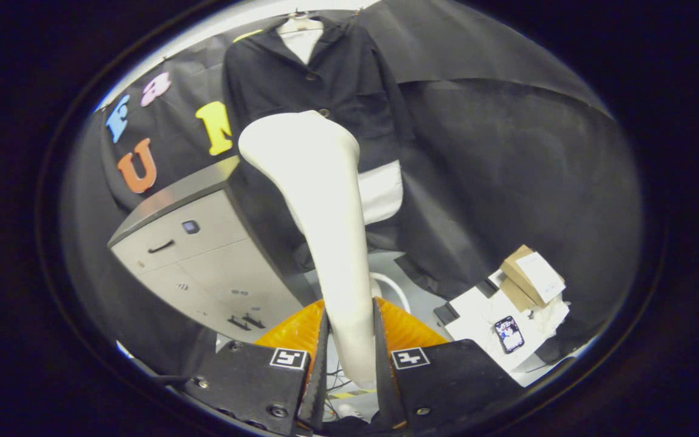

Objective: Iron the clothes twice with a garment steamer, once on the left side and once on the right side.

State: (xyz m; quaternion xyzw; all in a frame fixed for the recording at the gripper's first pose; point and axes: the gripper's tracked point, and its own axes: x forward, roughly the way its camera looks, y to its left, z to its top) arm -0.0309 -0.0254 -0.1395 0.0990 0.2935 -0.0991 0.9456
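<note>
A white garment steamer (319, 200) rises from between my fingers, its handle clamped by both of them and its wide head up in front of the garment. My gripper (350, 346) is shut on that handle. Beyond the steamer head hangs a dark buttoned jacket (337, 79) on a hanger (298, 23), with a white garment (381, 191) showing under its lower hem. The steamer head covers the jacket's lower middle; whether it touches the cloth I cannot tell.
A grey cabinet (192, 243) with drawers stands to the left of the jacket. To the right, low down, a white table (477, 318) holds a cardboard box (531, 276) and a phone (509, 334). A white hose loop (393, 288) lies behind the steamer handle.
</note>
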